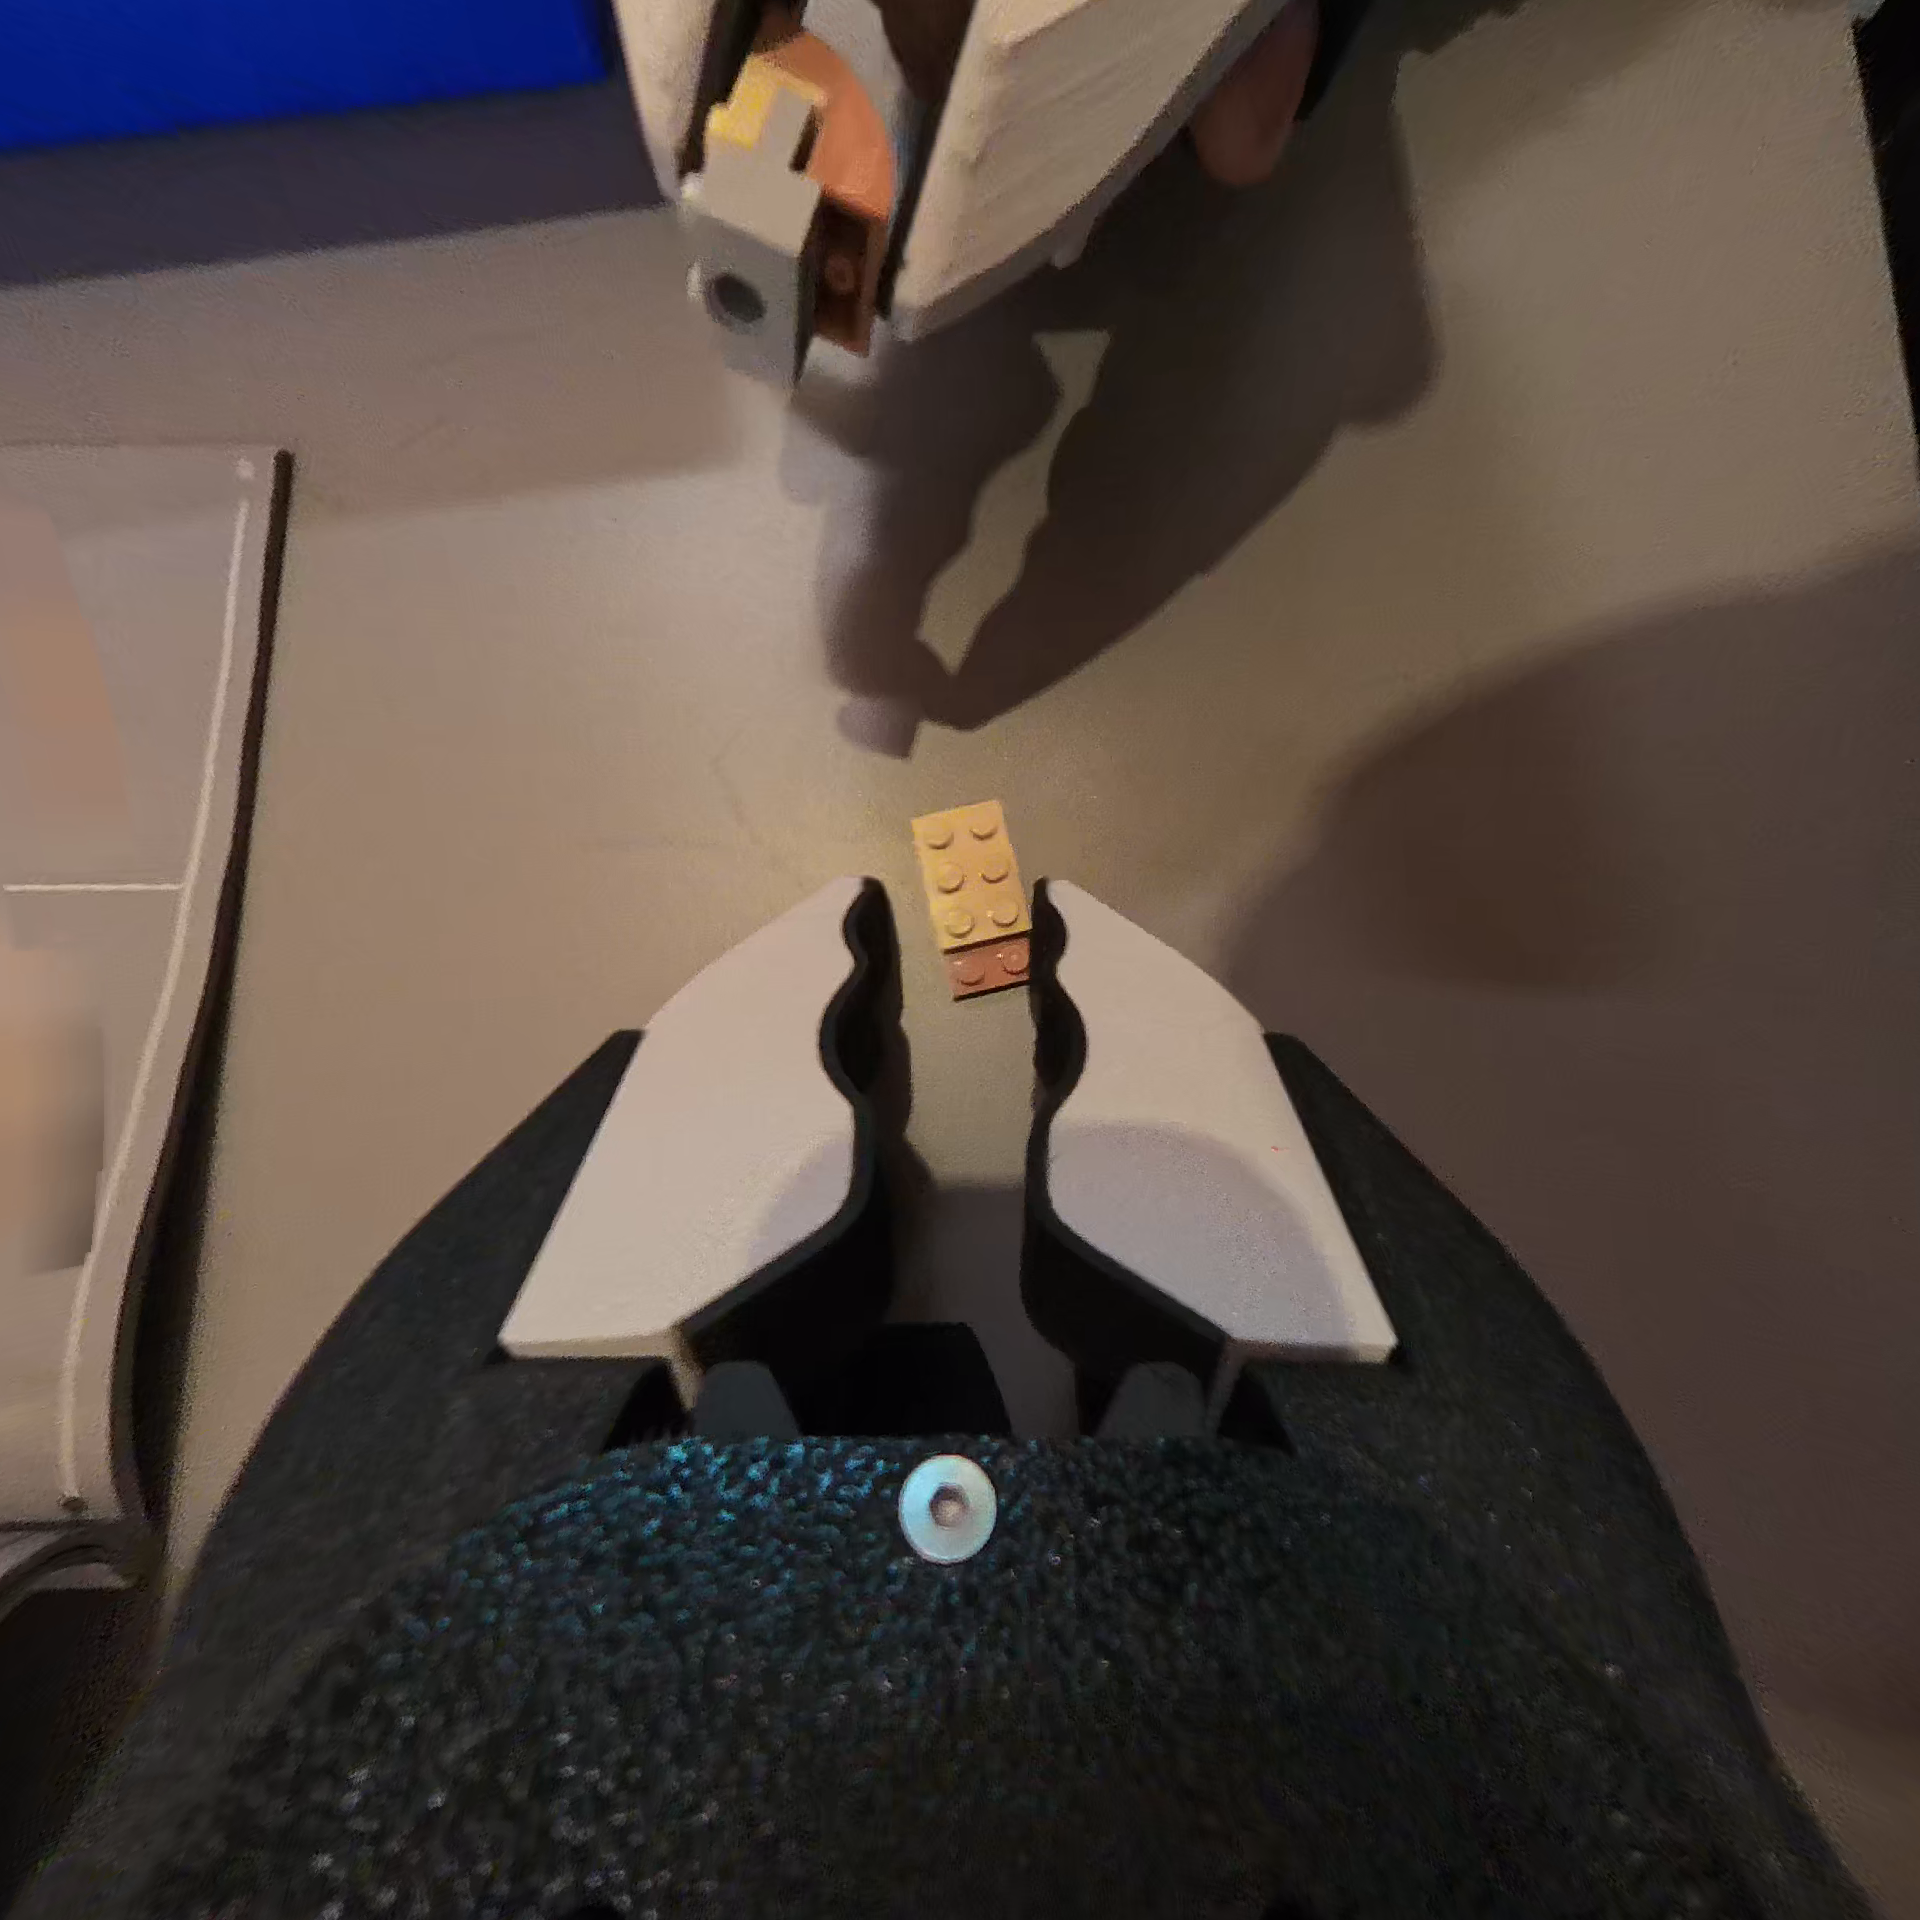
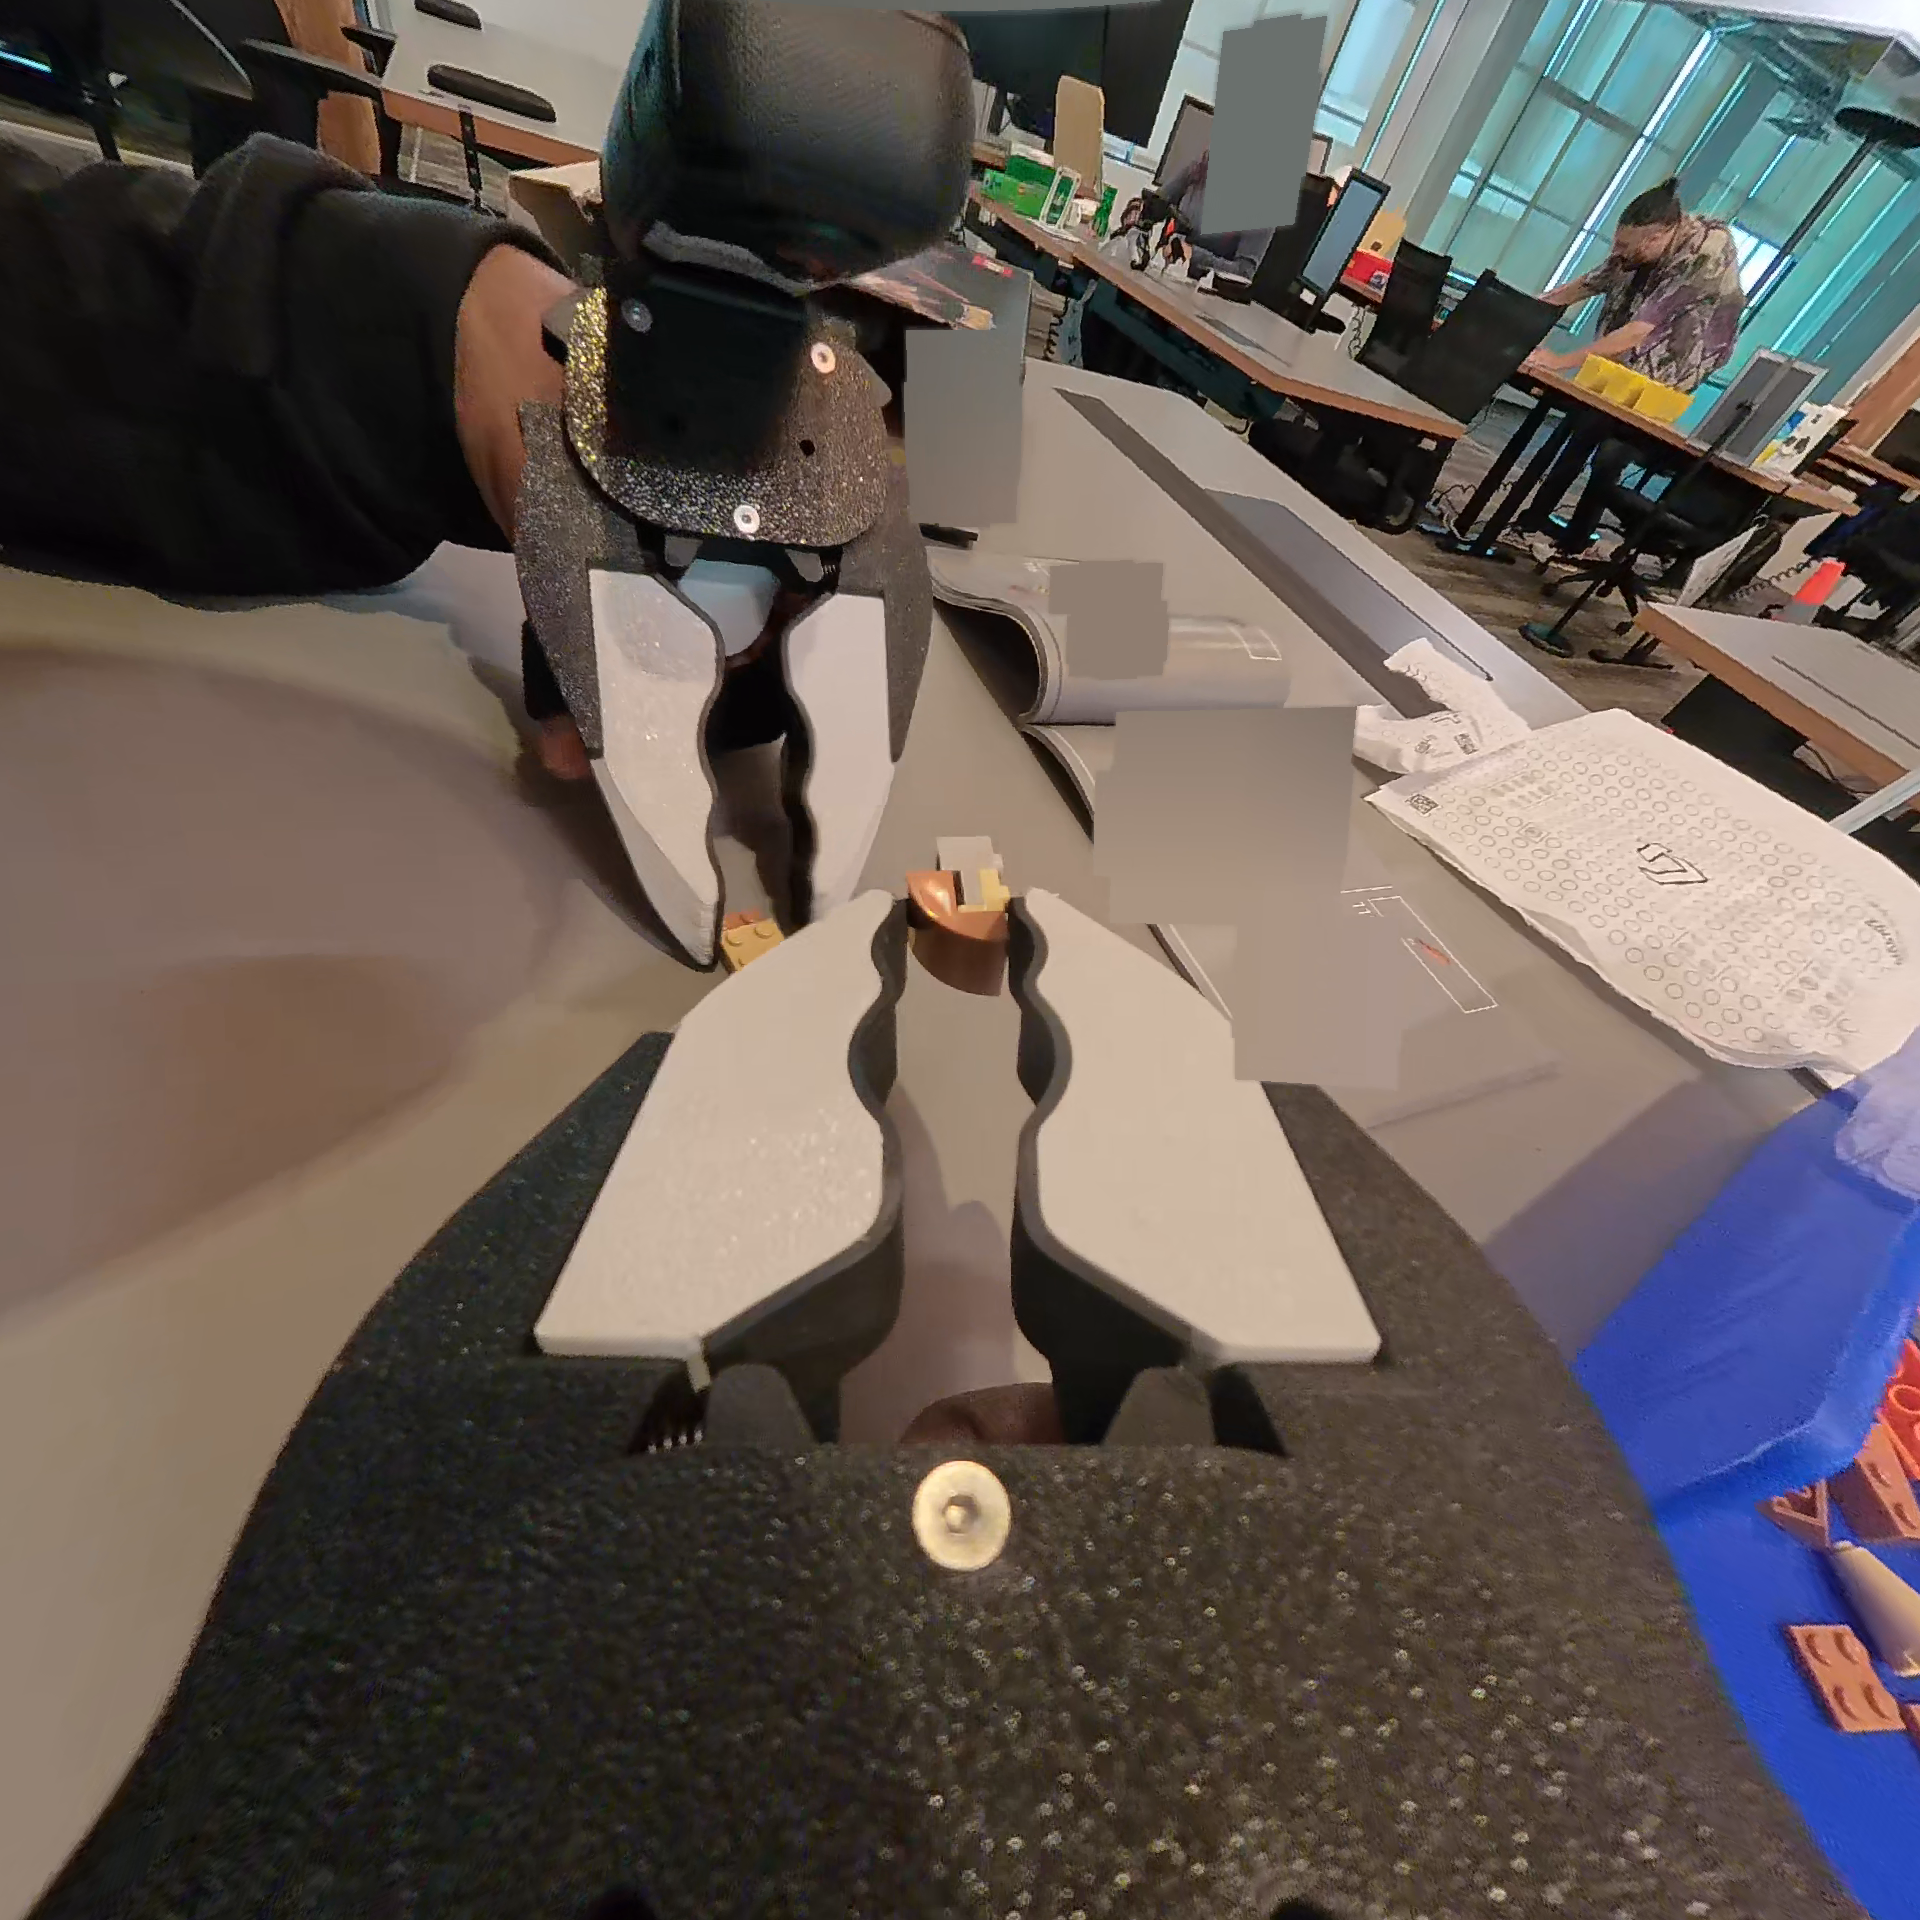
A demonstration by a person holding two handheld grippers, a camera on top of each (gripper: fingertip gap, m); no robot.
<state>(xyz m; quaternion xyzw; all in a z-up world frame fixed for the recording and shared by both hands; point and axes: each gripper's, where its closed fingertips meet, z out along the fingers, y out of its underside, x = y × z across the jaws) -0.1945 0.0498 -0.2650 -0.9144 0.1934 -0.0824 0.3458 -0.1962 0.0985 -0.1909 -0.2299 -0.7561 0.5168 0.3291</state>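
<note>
Left gripper jaws sit spread around a tan-and-brown brick stack on the table, right gripper pinching a brown-and-grey brick piece.

An open booklet is seen at one o'clock, printed sheets at three, a blue tray at four.

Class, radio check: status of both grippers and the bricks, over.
Left gripper open, straddling tan-on-brown studded brick stack on grey table. Right gripper shut on brown, grey and tan brick assembly, raised. Nothing between.
</note>
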